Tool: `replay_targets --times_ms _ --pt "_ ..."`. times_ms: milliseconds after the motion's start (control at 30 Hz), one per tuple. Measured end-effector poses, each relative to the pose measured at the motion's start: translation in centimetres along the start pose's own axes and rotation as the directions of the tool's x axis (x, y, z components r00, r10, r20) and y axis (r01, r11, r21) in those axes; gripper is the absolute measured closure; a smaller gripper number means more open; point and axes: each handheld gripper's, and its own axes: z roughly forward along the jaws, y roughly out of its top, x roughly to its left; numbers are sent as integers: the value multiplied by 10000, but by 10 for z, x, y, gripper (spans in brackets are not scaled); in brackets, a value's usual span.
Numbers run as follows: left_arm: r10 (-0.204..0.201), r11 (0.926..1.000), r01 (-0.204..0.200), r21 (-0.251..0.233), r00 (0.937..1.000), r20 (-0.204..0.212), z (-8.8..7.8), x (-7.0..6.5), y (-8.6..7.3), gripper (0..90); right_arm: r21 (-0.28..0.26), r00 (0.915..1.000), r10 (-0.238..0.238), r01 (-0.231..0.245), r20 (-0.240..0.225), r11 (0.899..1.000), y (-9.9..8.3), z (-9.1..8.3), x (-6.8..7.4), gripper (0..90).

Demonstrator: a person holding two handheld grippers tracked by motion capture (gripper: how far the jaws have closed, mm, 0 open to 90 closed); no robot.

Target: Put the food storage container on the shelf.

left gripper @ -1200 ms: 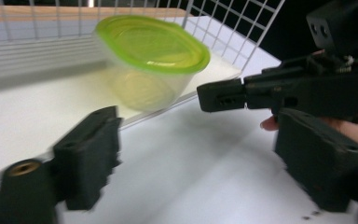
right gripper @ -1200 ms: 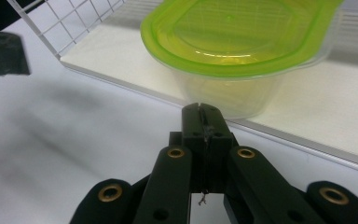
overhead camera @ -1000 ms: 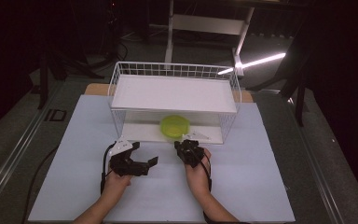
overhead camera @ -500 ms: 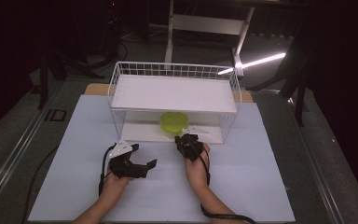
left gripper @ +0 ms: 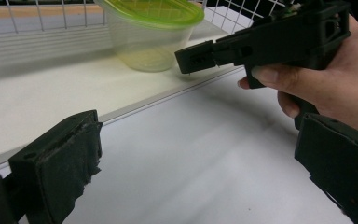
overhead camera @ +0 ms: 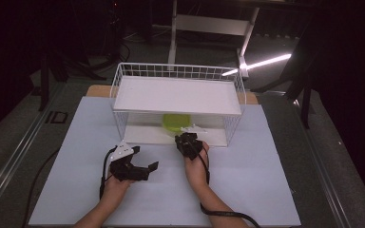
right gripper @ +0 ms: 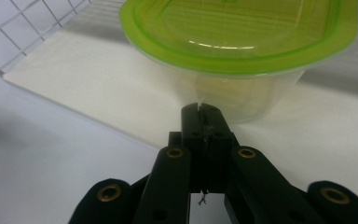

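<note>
compared with the picture of one second ago, the right tool [overhead camera: 188, 141] has moved forward on the tabletop [overhead camera: 266, 175], toward 12 o'clock, and now its tip is at the open front of the white wire basket [overhead camera: 180, 71]. the left tool [overhead camera: 140, 164] has stayed in its place, at about 9 o'clock from the right one. i judge that the right hand is making its approach to the container [overhead camera: 176, 122], and the work is still at the beginning, because nothing is gripped yet.

the right tool has its jaws pressed together, with nothing between them; in the right gripper view the closed tip [right gripper: 201, 116] points at the container [right gripper: 242, 56] and is just beside its wall, but i cannot tell if it touches. the left tool stands wide open and empty; its two pads [left gripper: 65, 154] are far apart in the left gripper view.

the container stands upright on the lower floor of the basket, under the white shelf [overhead camera: 178, 95], near the front edge and about at the middle. it is a small clear plastic tub with a yellow-green lid [left gripper: 156, 10], and the lid looks fully seated. the wall is transparent, slightly yellowish, and narrows toward the bottom. it seems empty, but i am not sure.
</note>
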Motion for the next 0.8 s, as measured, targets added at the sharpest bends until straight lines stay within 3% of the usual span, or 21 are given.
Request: replay_targets --times_ms 167,300,467,667,800 --pt "135 9998 -135 -131 9999 -18 -4 4 -2 15 -12 10000 40 -41 -79 10000 0 2 1 885" --pt "130 9991 -120 -412 9996 239 -4 5 -2 15 -62 9988 -491 490 -83 9988 -5 -6 7 849" --pt "176 9986 -156 -498 9991 396 -3 3 -1 15 -273 9973 -613 602 -401 9978 -14 -25 14 774" --pt "121 9970 -73 -764 9980 626 0 1 6 15 -558 9957 -706 673 -600 9962 -20 -43 11 517" --pt "327 9962 -266 -829 9968 724 -1 -2 15 15 -1032 9963 -552 481 -663 9935 -20 -54 6 370"
